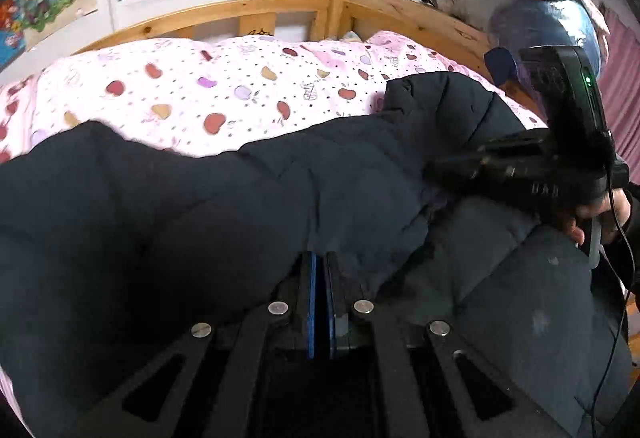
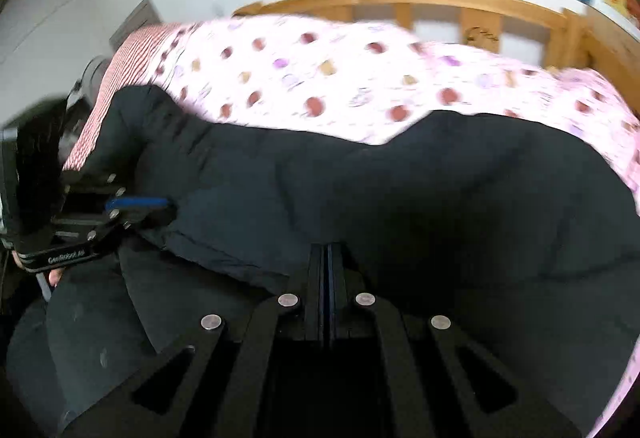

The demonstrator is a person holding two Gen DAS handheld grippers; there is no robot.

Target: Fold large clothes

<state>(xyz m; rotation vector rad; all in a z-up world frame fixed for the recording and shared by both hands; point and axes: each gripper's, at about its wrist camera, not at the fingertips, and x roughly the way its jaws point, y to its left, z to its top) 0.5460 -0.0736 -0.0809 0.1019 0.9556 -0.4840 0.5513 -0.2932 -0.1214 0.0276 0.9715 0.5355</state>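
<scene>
Both tools pinch the dark coat (image 1: 240, 198) on the bed (image 1: 180, 86): left tool (image 1: 320, 266) and right tool (image 2: 327, 258) each clenched on its near edge.

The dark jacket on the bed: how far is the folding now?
Done: the dark jacket lies across the pink bedspread, one layer already over another. In hand: the left gripper and the right gripper are both closed on its near edge, holding fabric. Left: the jacket is a long, bulky shape, so more folds and a final release remain.
</scene>
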